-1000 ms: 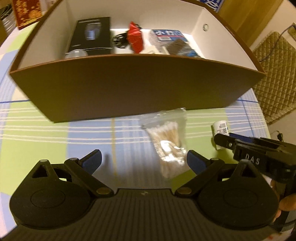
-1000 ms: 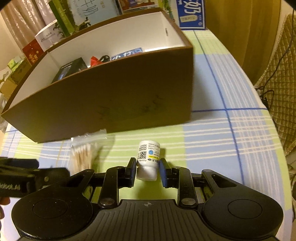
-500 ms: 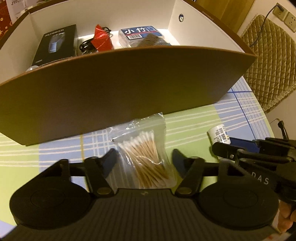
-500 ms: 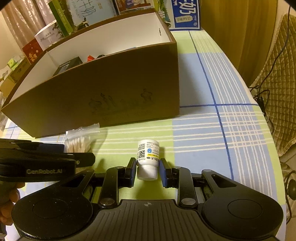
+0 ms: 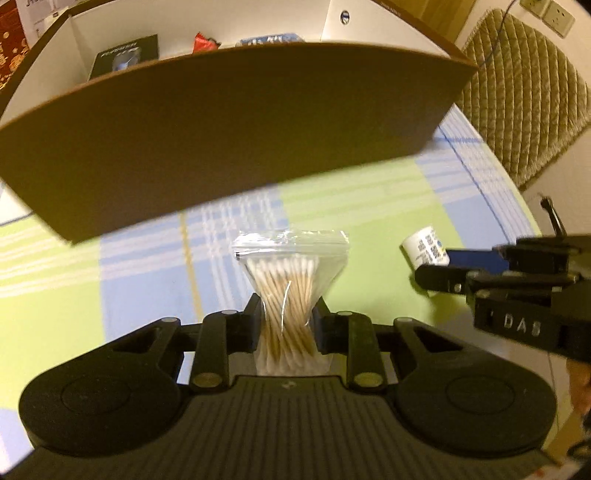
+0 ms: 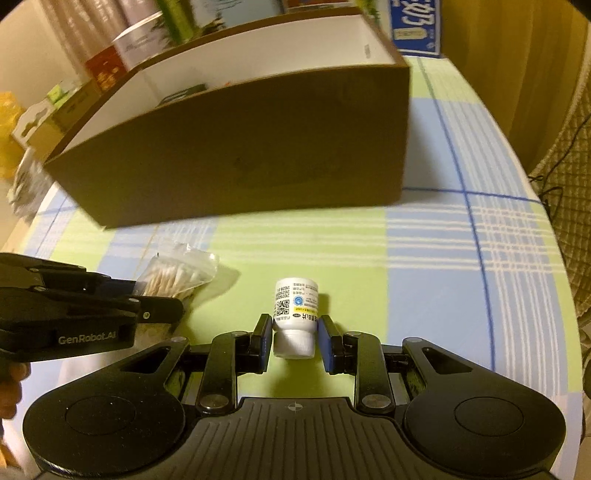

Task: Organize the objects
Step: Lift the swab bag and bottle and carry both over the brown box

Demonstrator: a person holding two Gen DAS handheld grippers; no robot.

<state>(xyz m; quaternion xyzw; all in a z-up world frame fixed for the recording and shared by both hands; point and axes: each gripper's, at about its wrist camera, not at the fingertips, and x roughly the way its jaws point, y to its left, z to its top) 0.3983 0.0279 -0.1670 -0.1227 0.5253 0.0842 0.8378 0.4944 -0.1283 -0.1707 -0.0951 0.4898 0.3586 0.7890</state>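
A clear bag of cotton swabs (image 5: 288,291) is pinched at its waist, my left gripper (image 5: 288,317) shut on it just above the checked tablecloth (image 5: 369,206). A small white pill bottle (image 6: 295,314) lies cap toward the camera, with my right gripper (image 6: 294,334) shut on it. The left wrist view shows the bottle (image 5: 424,249) at the right gripper's (image 5: 443,271) tips. The right wrist view shows the swab bag (image 6: 177,275) ahead of the left gripper (image 6: 147,299). A brown open box (image 5: 221,129) (image 6: 240,147) stands right behind both.
Inside the box lie a black carton (image 5: 125,55), a red item (image 5: 203,38) and a blue packet (image 5: 269,38). Books (image 6: 140,40) and a blue carton (image 6: 413,26) stand behind it. A quilted chair (image 5: 524,92) sits past the table's right edge.
My left gripper moved forward around the swab bag and shut on its middle. The right gripper has kept its hold on the bottle and shifted a little nearer the box.
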